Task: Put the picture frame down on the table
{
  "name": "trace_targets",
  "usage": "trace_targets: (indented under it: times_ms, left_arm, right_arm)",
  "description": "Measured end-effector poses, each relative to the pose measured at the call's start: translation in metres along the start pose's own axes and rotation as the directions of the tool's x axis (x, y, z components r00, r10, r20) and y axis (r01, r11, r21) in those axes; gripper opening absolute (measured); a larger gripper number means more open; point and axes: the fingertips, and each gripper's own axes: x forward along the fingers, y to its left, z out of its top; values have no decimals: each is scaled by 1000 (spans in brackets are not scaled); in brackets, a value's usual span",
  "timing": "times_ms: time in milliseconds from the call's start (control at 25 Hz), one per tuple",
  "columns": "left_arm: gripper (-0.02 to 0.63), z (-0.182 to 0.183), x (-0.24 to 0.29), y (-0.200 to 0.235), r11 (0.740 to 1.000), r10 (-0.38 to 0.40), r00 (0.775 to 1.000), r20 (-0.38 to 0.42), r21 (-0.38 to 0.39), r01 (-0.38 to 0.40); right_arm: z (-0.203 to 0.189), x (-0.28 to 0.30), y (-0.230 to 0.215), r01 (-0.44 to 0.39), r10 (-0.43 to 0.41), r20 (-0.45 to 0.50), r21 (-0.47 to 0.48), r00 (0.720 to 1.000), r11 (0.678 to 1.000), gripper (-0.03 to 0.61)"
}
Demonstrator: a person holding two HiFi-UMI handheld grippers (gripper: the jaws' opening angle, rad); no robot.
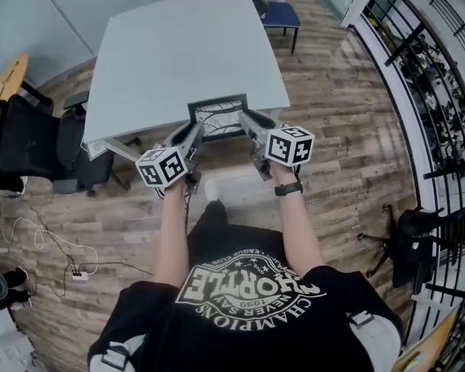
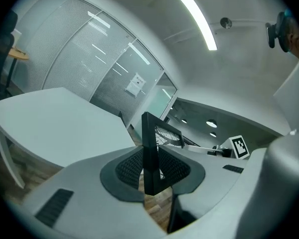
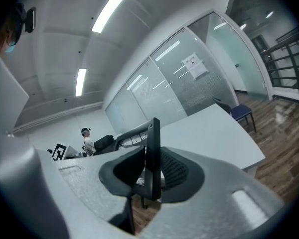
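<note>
Frame: dark, rectangular, glazed, a branch-like picture showing. It is held in the air at the near edge of the table, partly over the top and partly over the floor as seen from the head view. Contact with the table cannot be told.

- Grip: the frame is clamped at both short ends. The left gripper is closed on the left side bar, with its 2 pads pressed to front and back of the bar. The right gripper is closed likewise on the right side bar. In each gripper view the bar is seen edge-on between the jaws.
- Pointing: the long axis runs left to right, across the person's body, roughly along the table's near edge. The face is tipped up and back toward the person, and the top edge lies farther over the table.
- Step, as judged: carry and approach, with the frame not yet set down.
- Next move, as judged: the frame needs to be carried forward until it is wholly over the top, then lowered level by both grippers together. Both jaws should be opened only once it is supported. An uneven release could let 1 end drop off the edge.
</note>
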Motion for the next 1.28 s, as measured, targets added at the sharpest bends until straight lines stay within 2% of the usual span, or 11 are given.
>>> trace_targets:
  times_ms: [80,200,440,680,840,1080,1280]
  left_arm:
    - [94,18,18,14,1000,-3,1000,9,-7,3]
    - [94,42,35,40,1000,2,1000,9,-18,-2]
    - [94,73,68,94,999,1,1000,-1,-39,-1]
    - [94,97,91,145,1000,-1,1000,-25,-21,0]
    - [94,96,106,173,1000,26,997,-71,-13,-27]
    - [94,86,149,205,998,31,990,-136,-44,-37]
    - [92,92,190,224,998,68,983,-168,11,-68]
  right_arm:
    - [16,22,-12,44,-45,22,9,999,999,92]
    - [31,55,-20,67,-67,29,16,997,998,92]
    - [47,119,-40,33,-33,-16,18,999,999,89]
    - [50,180,-61,60,-58,-43,56,997,997,86]
    - [43,207,-70,82,-79,-80,39,994,996,89]
    - [36,237,-112,119,-118,-150,-1,982,993,94]
    - [45,266,-152,152,-147,-198,7,969,988,98]
